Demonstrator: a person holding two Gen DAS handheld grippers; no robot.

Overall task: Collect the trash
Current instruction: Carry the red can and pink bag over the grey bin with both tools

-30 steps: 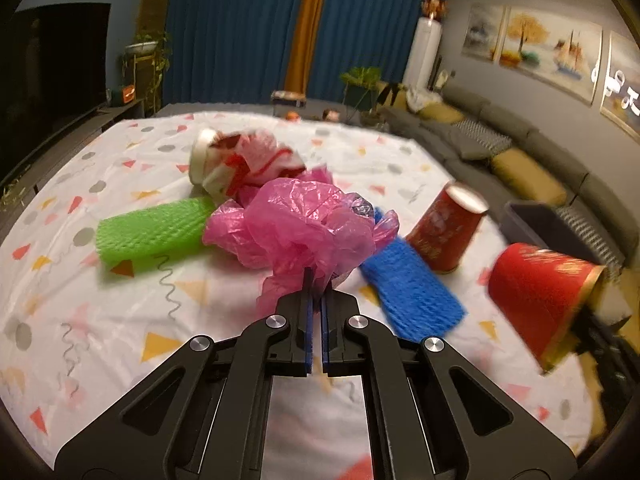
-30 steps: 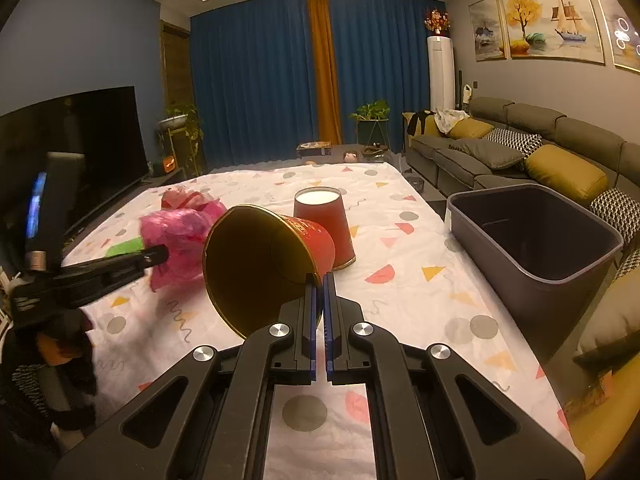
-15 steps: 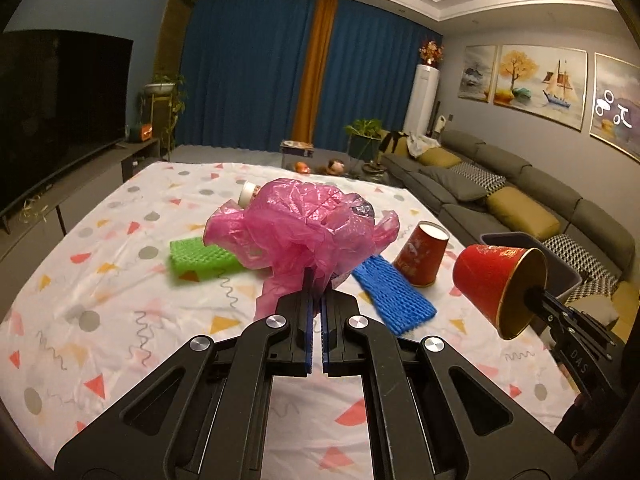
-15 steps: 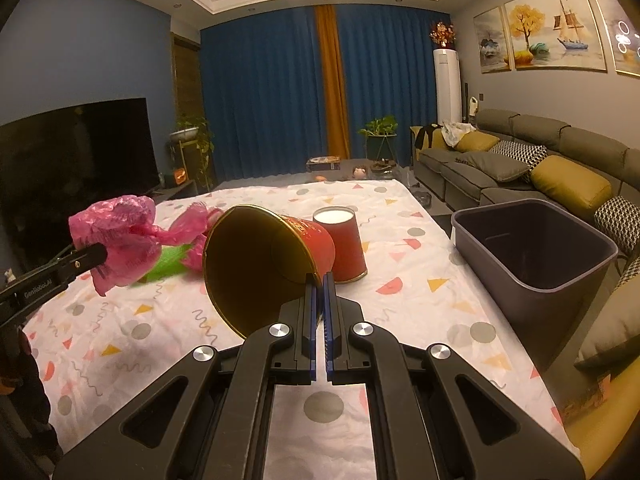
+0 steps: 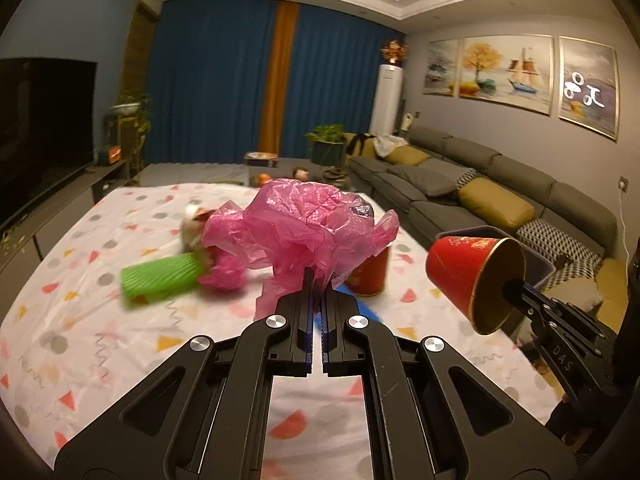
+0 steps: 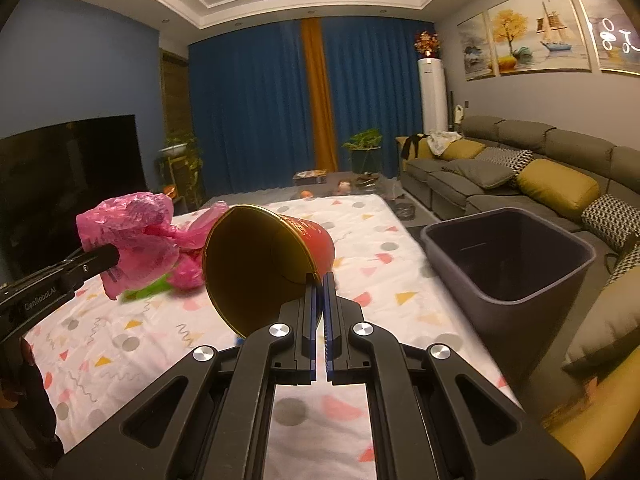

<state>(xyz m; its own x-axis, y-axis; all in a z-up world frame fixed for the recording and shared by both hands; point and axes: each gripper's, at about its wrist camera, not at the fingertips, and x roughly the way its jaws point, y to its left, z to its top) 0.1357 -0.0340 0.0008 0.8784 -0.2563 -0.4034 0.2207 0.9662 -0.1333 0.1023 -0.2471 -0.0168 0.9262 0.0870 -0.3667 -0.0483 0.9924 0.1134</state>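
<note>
The left gripper (image 5: 316, 276) is closed on a crumpled pink plastic bag (image 5: 308, 228), pinched at its lower edge and held clear above the table (image 5: 80, 344). The right gripper (image 6: 319, 280) is closed on the rim of a red paper cup (image 6: 276, 260); the cup is tilted on its side, with its gold-lined mouth facing the right wrist camera, and is likewise raised off the table.

All positions below are given relative to the table, which carries a white cloth printed with coloured shapes.

- Near the table's middle, behind the held bag: a second red paper cup (image 5: 370, 274) stands on the cloth, partly hidden. A blue item (image 5: 356, 304) lies at its base; only a small part shows.
- Left of middle: a green foam net sleeve (image 5: 162, 280) lies flat. More pink plastic (image 5: 224, 274) sits just beside it.
- Further back on the left: a blurred wrapper item (image 5: 192, 224), not identifiable.
- Off the table's right edge: a dark grey bin (image 6: 508, 256) stands open, beside the sofa (image 6: 520, 160).
</note>
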